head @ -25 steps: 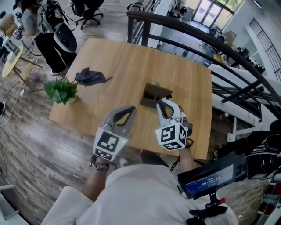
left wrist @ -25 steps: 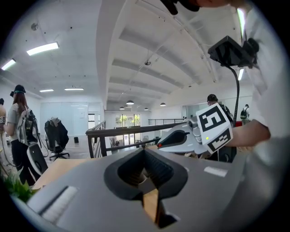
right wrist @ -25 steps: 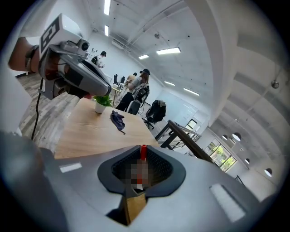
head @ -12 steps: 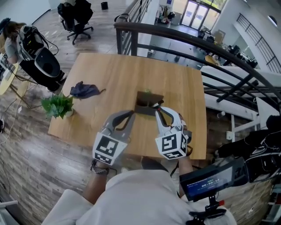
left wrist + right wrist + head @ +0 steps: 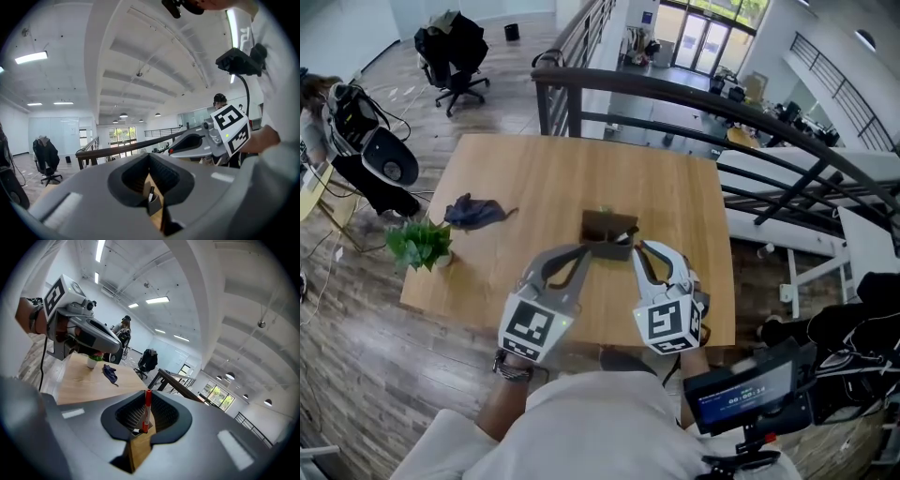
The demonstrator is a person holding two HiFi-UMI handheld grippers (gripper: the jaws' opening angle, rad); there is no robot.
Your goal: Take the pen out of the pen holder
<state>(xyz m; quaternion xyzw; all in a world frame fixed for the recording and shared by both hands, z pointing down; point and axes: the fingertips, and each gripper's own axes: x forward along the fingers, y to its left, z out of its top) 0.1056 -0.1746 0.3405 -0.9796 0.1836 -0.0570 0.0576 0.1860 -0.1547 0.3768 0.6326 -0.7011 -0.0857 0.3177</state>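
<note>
A dark brown pen holder (image 5: 607,230) stands mid-table on the wooden table (image 5: 516,169). My left gripper (image 5: 586,249) is shut, with its tips at the holder's front left corner. In the left gripper view, the holder (image 5: 153,205) and a dark pen (image 5: 151,193) show through the jaw loop. My right gripper (image 5: 641,246) is shut at the holder's front right corner. In the right gripper view, a red pen (image 5: 147,411) stands upright inside the jaw loop. Its cap reaches the seam where the tips meet. I cannot tell whether the tips touch it.
A small potted plant (image 5: 417,244) and a dark blue cloth (image 5: 473,211) sit on the table's left side. A dark railing (image 5: 675,94) runs behind the table and down its right. A screen device (image 5: 750,394) hangs near my right hip. An office chair (image 5: 450,47) stands far left.
My head has shifted, so the table sits lower left in the picture. The left gripper has closed in on the holder's front left corner. The right gripper stays at the front right.
</note>
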